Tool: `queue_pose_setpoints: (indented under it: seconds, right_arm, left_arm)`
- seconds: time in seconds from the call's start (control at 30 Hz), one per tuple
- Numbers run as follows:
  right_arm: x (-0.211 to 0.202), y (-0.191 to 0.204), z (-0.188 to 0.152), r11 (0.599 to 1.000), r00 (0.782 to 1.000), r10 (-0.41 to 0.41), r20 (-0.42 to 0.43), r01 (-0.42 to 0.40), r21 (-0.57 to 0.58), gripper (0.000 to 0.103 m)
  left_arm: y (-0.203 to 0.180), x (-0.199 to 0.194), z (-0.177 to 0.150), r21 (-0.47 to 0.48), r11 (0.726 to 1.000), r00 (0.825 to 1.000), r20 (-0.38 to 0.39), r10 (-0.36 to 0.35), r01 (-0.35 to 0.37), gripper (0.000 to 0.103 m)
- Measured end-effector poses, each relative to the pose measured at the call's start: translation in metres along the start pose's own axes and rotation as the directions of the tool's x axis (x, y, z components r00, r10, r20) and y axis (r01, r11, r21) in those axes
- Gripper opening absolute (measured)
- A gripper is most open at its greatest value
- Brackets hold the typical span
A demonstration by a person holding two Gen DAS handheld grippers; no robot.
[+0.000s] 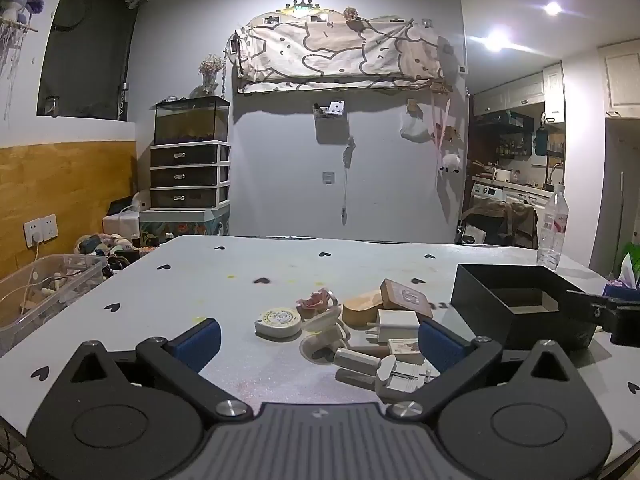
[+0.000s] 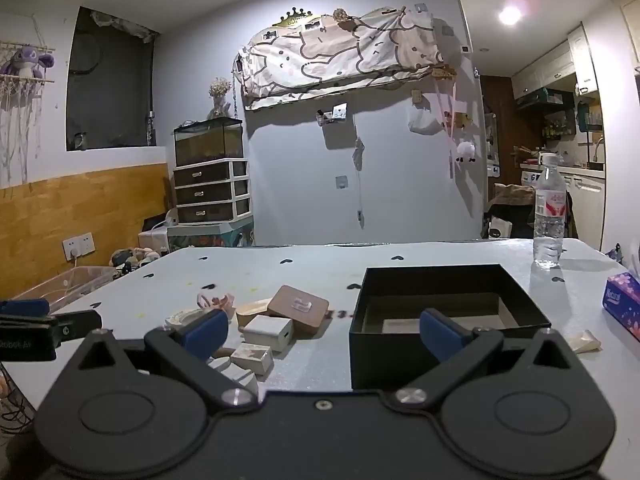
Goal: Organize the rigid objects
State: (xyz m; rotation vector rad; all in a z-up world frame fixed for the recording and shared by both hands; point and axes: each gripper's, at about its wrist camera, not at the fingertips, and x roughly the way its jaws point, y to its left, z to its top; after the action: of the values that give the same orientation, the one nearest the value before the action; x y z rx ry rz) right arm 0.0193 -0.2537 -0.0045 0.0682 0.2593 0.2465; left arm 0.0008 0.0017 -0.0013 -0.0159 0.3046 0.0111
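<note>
Left claw (image 1: 318,340): spread wide, holding nothing, low over the table (image 1: 240,280) in front of the clutter.
Right claw (image 2: 322,330): spread wide, empty, aimed at the black box's near left corner.
Black box (image 2: 448,320): open-topped, on the table, right of the pile.
Pile: white charger (image 2: 268,332), brown wooden case (image 2: 298,310), round white tin (image 1: 278,321), pink piece (image 1: 318,300), close together.
Water bottle (image 2: 550,212): upright, far right.

A grey wall (image 1: 380,168) carried a draped cloth (image 1: 340,56); a drawer unit (image 1: 190,174) stood beneath a fish tank (image 1: 191,120).
</note>
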Motion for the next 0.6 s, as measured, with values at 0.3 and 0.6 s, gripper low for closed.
queue_pose_setpoints:
  seconds: [0.3,0.6]
  right_arm:
    - [-0.0026,-0.007,0.0023,1.0,1.0,0.0,0.003,0.0,0.002,0.103]
    - [-0.0015,-0.0072,0.0023,1.0,1.0,0.0,0.0,0.0,0.001,0.103]
  left_arm:
    - [-0.002,-0.0011,0.0007,0.004,1.0,1.0,-0.001,-0.009,0.009,0.103]
    - [-0.0021,-0.0011,0.0008,0.004,1.0,1.0,-0.002,-0.009,0.009,0.103]
